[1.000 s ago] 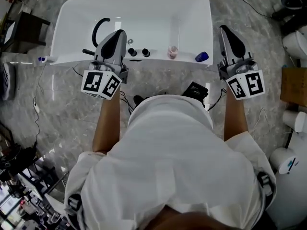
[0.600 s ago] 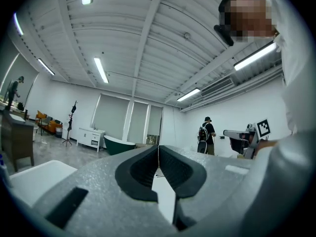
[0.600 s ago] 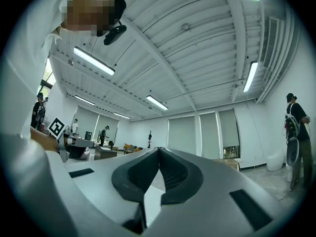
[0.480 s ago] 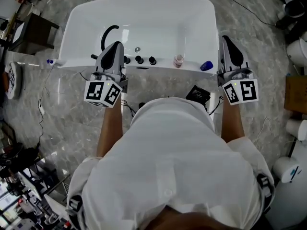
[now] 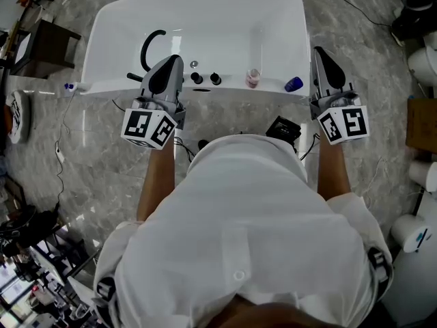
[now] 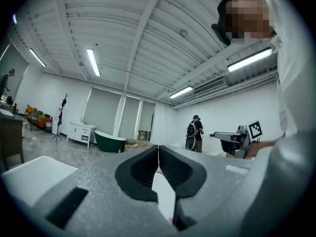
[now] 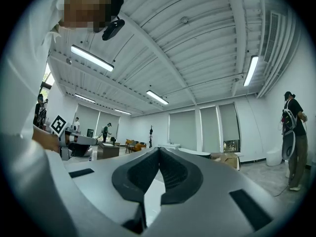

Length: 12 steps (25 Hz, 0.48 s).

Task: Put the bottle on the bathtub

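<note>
The white bathtub (image 5: 205, 12) fills the top of the head view. A small pinkish bottle (image 5: 253, 78) stands upright on its near rim, and a blue object (image 5: 293, 84) lies further right on the same rim. My left gripper (image 5: 175, 60) hovers level over the rim near the knobs, left of the bottle. Its jaws meet with nothing between them (image 6: 158, 147). My right gripper (image 5: 318, 50) is off the tub's right corner, just right of the blue object, shut and empty (image 7: 159, 149). Neither gripper view shows the bottle.
A black arched faucet (image 5: 151, 43) and two black knobs (image 5: 196, 78) sit on the rim. On the marble floor, a black device (image 5: 280, 127) with cables lies by the person's body. A dark stool (image 5: 51, 39) stands left and white fixtures (image 5: 423, 60) right.
The head view has shifted slightly. Both grippers hold about the same spots by the tub's near rim and stay shut. The bottle and the blue object have not moved.
</note>
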Tool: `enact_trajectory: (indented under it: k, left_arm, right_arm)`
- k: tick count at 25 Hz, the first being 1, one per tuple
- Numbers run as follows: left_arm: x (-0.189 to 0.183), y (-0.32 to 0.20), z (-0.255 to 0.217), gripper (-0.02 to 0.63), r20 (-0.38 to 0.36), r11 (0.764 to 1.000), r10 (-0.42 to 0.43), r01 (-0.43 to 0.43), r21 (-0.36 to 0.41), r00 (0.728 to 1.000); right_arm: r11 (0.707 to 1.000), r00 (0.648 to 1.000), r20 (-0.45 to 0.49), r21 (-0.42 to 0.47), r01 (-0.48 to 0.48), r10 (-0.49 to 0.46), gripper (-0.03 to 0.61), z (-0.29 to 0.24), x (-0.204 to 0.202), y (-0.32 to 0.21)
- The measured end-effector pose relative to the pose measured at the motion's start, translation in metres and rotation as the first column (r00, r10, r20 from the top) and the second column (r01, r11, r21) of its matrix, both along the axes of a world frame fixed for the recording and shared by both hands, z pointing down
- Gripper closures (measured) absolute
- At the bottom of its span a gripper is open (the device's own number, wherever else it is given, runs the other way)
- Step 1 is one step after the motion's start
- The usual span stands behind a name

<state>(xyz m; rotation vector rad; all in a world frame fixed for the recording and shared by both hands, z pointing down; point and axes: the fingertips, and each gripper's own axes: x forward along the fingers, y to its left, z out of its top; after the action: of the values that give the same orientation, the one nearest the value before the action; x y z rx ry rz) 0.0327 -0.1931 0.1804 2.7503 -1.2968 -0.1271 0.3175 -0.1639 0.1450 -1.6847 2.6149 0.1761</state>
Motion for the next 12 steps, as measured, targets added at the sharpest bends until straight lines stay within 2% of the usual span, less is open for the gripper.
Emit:
enact_trajectory:
  k: [6, 12]
  left_arm:
    - [0.015, 0.009, 0.002, 0.595, 0.001, 0.999, 0.041, -0.041, -0.006, 0.999]
    - [0.01, 0.008, 0.011, 0.595, -0.016, 0.999, 0.043, -0.043, -0.029, 0.999]
  right_arm:
    - [1.0, 1.0, -0.001, -0.023, -0.006, 0.006, 0.565, 0.006, 0.008, 0.008]
    - [0.999, 1.0, 0.005, -0.043, 0.005, -0.005, 0.565, 0.016, 0.002, 0.006]
